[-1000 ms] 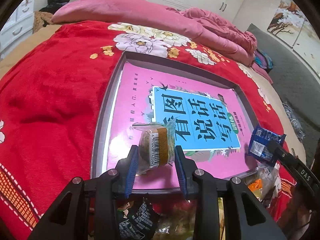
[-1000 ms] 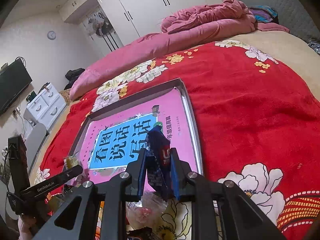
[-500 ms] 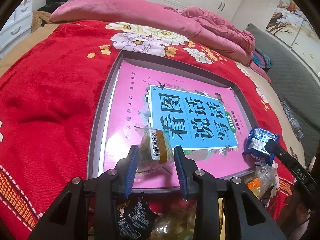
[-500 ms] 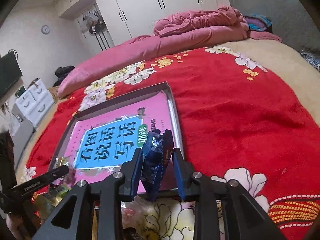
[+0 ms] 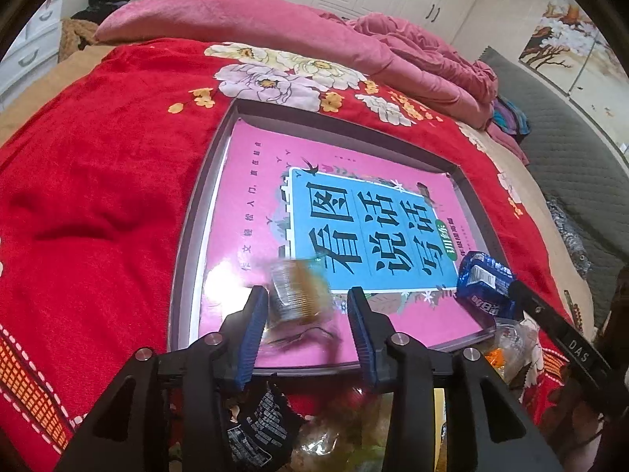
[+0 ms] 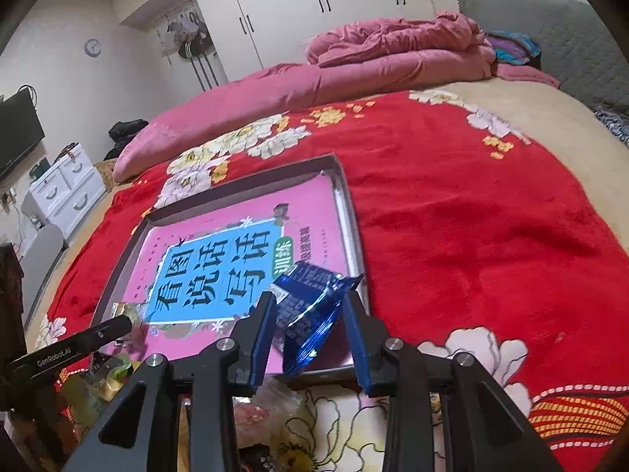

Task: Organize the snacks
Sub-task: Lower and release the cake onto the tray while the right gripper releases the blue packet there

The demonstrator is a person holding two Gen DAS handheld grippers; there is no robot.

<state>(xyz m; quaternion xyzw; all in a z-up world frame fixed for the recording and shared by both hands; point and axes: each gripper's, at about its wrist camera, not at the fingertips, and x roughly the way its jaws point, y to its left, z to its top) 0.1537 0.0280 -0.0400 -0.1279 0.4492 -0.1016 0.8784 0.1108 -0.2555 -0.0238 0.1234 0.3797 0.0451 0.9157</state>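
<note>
1. Lying on a red floral blanket (image 5: 98,181) over the bed, a grey tray (image 5: 196,212) carries a pink book (image 5: 255,204) with a blue title panel.
2. The left tool (image 5: 302,306) has just been spreading its jaws; a clear-wrapped brown snack (image 5: 298,291) sits between them, blurred, over the near edge of the book, and neither pad presses it (released).
3. The right tool (image 6: 308,314) has likewise just been widening; a blue foil snack packet (image 6: 310,310) stands tilted between its jaws at the tray's near right corner, with a gap on the right side, so it too looks let go.
4. More wrapped snacks (image 5: 267,428) lie heaped on the blanket below the tray's near rim (dark and clear wrappers).
5. A pink quilt (image 6: 354,67) lies bunched at the far end of the bed.
</note>
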